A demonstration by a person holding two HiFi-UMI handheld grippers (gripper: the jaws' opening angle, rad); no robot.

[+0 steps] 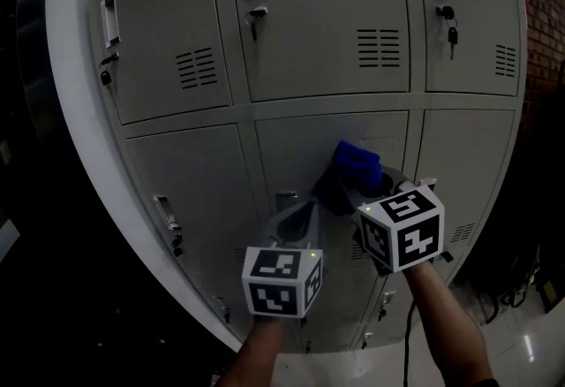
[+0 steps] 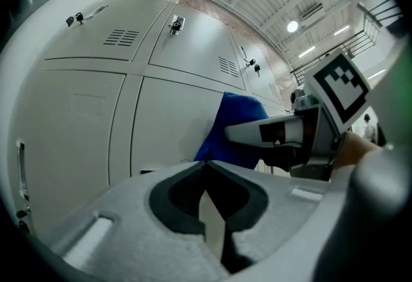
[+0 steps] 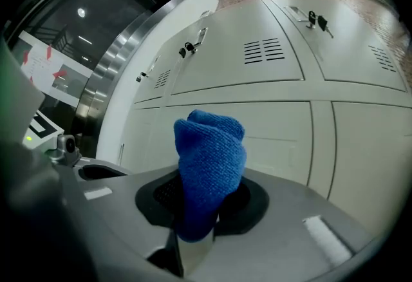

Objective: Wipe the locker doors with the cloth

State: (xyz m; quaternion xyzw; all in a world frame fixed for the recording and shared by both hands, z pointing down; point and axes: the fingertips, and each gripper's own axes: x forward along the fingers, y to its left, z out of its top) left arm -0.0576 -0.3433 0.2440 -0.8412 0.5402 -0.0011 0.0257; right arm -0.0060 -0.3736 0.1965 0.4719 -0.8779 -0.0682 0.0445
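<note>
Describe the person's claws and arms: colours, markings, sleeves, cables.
The left claw and right claw are grey shells with dark recesses. Each carries a white cube with black square markers and a green light. No sleeves; a dark cable hangs by the right forearm.

All three views face the lockers [image 1: 327, 41] closely

A bunched blue cloth [image 3: 209, 168] stands upright, pressed near a pale grey locker door [image 1: 331, 133], middle row.
</note>
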